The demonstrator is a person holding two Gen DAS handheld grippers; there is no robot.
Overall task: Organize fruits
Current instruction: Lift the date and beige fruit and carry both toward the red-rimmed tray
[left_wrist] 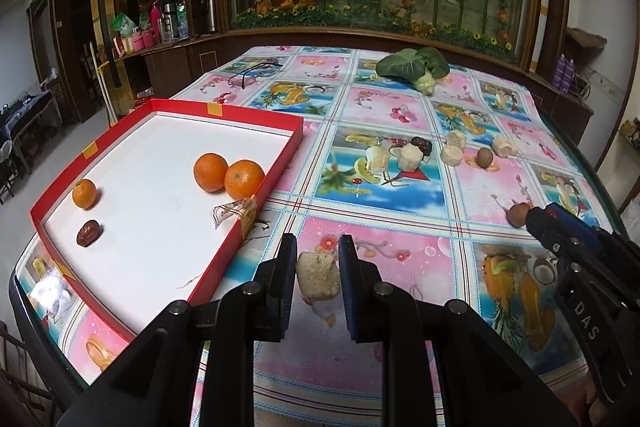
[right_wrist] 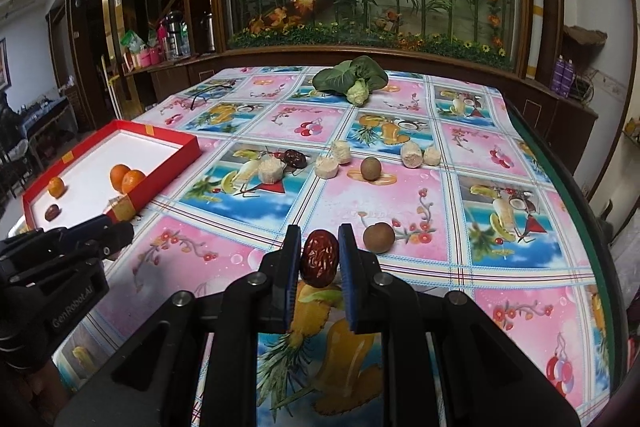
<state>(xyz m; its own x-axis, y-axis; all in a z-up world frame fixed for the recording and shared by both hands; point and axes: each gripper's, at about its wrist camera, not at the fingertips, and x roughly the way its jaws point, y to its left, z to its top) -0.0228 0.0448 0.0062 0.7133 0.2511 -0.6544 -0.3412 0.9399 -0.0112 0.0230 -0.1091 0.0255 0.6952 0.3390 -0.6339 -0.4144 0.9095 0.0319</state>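
Observation:
My left gripper (left_wrist: pixel 318 255) is shut on a pale, crumbly chunk (left_wrist: pixel 317 274), held just right of the red tray (left_wrist: pixel 224 231). Inside the white-floored tray lie three oranges (left_wrist: pixel 211 172) and a dark red date (left_wrist: pixel 89 233). My right gripper (right_wrist: pixel 319 249) is shut on another red date (right_wrist: pixel 319 257) above the tablecloth. A brown round fruit (right_wrist: pixel 378 237) sits just right of its fingers. Farther back on the cloth are several pale chunks (right_wrist: pixel 270 169), another date (right_wrist: pixel 295 157) and a second brown fruit (right_wrist: pixel 371 168).
A leafy green vegetable (right_wrist: pixel 352 77) lies at the far end of the table, and a pair of glasses (left_wrist: pixel 254 71) at the far left. The table's right edge (right_wrist: pixel 576 211) drops off to the floor. A wooden counter with flasks and bottles stands behind.

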